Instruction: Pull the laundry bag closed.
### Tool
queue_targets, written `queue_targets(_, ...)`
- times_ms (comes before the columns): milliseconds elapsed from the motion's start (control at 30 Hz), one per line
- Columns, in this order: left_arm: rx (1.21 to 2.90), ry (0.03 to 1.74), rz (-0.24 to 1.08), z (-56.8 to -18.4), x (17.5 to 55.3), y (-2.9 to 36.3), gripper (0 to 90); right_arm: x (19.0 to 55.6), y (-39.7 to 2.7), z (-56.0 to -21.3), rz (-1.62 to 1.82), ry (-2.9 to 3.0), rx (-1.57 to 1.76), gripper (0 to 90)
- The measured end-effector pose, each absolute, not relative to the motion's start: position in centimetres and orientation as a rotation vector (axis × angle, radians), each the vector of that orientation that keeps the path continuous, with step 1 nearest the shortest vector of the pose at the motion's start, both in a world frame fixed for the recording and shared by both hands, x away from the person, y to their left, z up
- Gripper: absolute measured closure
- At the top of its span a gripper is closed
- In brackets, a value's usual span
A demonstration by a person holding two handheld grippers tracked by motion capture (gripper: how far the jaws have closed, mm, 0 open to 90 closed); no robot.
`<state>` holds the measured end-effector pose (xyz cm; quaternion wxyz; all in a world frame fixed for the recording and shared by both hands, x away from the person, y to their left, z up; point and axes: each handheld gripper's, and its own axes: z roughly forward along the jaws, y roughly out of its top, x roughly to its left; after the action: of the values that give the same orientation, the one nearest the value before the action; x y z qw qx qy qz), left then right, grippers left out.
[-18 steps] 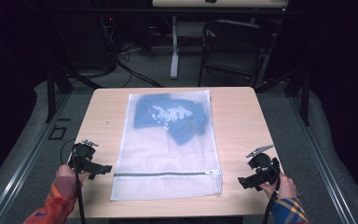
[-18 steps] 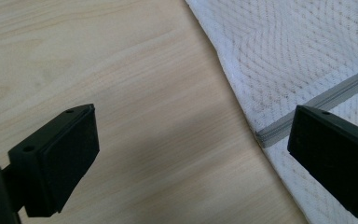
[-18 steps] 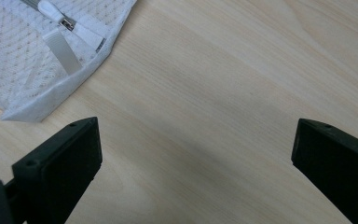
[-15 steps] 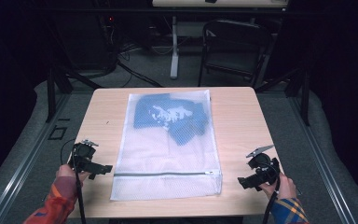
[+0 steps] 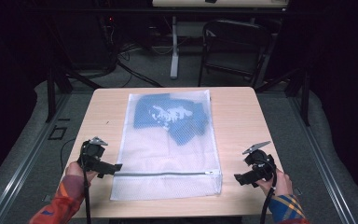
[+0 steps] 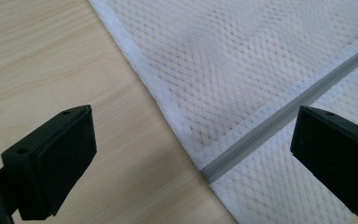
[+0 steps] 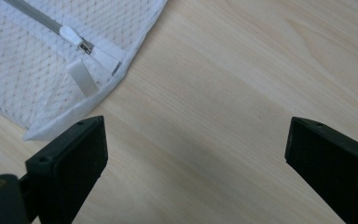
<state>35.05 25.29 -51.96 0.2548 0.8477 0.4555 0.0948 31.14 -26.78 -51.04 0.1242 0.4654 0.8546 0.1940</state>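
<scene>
A white mesh laundry bag [image 5: 168, 149] lies flat on the wooden table [image 5: 242, 121], with a blue garment [image 5: 170, 116] inside its far half. A grey zipper [image 5: 163, 174] runs across the bag's near end; its pull [image 7: 86, 45] sits at the right corner. My left gripper [image 5: 114, 168] is open at the bag's left edge, where the zipper's closed end [image 6: 209, 170] lies between its jaws. My right gripper [image 5: 239, 179] stands open over bare wood just right of the bag's near right corner [image 7: 37, 133]. Nothing is held.
A dark chair [image 5: 233, 49] and a desk leg [image 5: 174, 46] with cables stand on the floor beyond the table. Bare wood [image 5: 98, 116] flanks the bag on both sides. Sleeved forearms [image 5: 60, 200] reach in from the near edge.
</scene>
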Motion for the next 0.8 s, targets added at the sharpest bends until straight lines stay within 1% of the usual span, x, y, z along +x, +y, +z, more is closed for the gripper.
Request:
queue_targets(233,2.317,1.199,0.256,-51.9,35.5,23.3,0.3,31.3,-26.3,-50.6,0.588,2.515,1.343,6.2)
queue_targets(600,2.337,1.101,0.243,-51.8,36.3,20.3,0.2,32.1,-24.5,-50.5,0.704,2.53,1.322,12.4)
queue_targets(800,2.378,1.023,0.242,-51.9,36.3,18.3,0.2,32.4,-23.0,-50.5,0.766,2.581,1.278,15.0)
